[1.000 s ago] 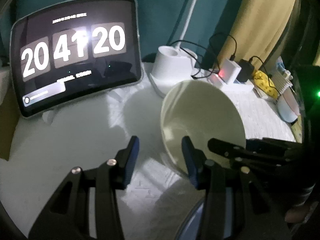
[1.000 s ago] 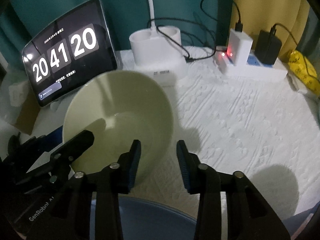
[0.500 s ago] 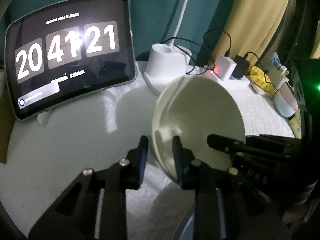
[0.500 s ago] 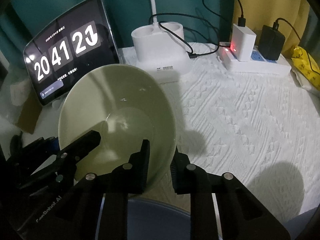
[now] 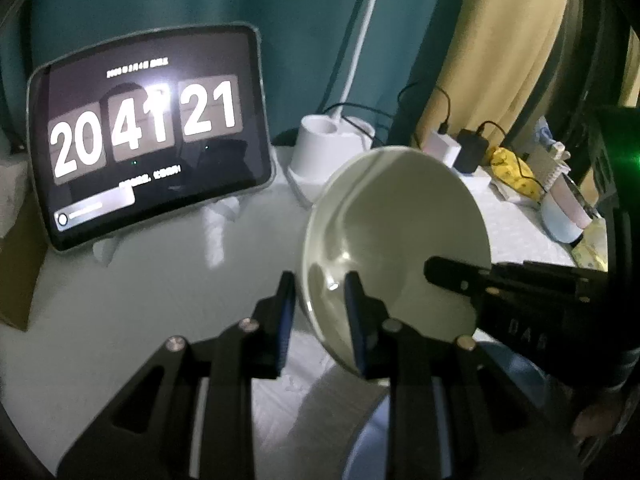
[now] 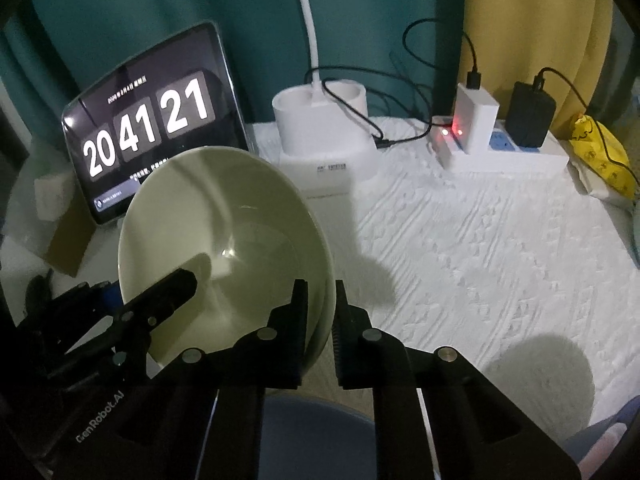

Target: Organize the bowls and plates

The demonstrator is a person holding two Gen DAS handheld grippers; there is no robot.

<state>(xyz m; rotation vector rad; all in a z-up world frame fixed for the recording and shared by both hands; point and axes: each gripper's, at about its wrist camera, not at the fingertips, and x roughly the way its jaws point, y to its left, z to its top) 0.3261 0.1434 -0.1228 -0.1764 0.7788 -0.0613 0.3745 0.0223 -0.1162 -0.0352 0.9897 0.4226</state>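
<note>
Holding the pale green bowl [image 6: 224, 240] by 2 opposite sides of its rim, you have it tipped up and off the white textured surface [image 6: 480, 248], its hollow turned toward the right wrist camera. Your left gripper [image 5: 320, 304] has its jaws clamped across the rim, 1 blue pad [image 5: 354, 320] inside the bowl and the other outside. Your right gripper [image 6: 320, 320] straddles the opposite edge, its jaws closing onto the rim with the wall of the bowl between them and both pads already against it. A 2-sided hold like this probably keeps a smooth, glazed bowl from swinging or slipping while it is carried. Directly beneath both grippers sits a blue plate [image 6: 316, 420], only partly in view, which looks like the likely place to set the bowl. Counting what shows: 1 green bowl, 1 blue plate, 2 grippers. Behind them stand 1 tablet clock [image 6: 152, 124] leaning against the teal curtain [image 6: 140, 8], 1 white lamp base [image 6: 324, 120] with its stem, 1 power strip [image 6: 512, 156] carrying 2 chargers, 1 white and 1 black, and 1 yellow packet [image 6: 600, 152]. Far to the right in the left wrist view sits another light blue dish [image 5: 564, 220], too small to identify surely.
</note>
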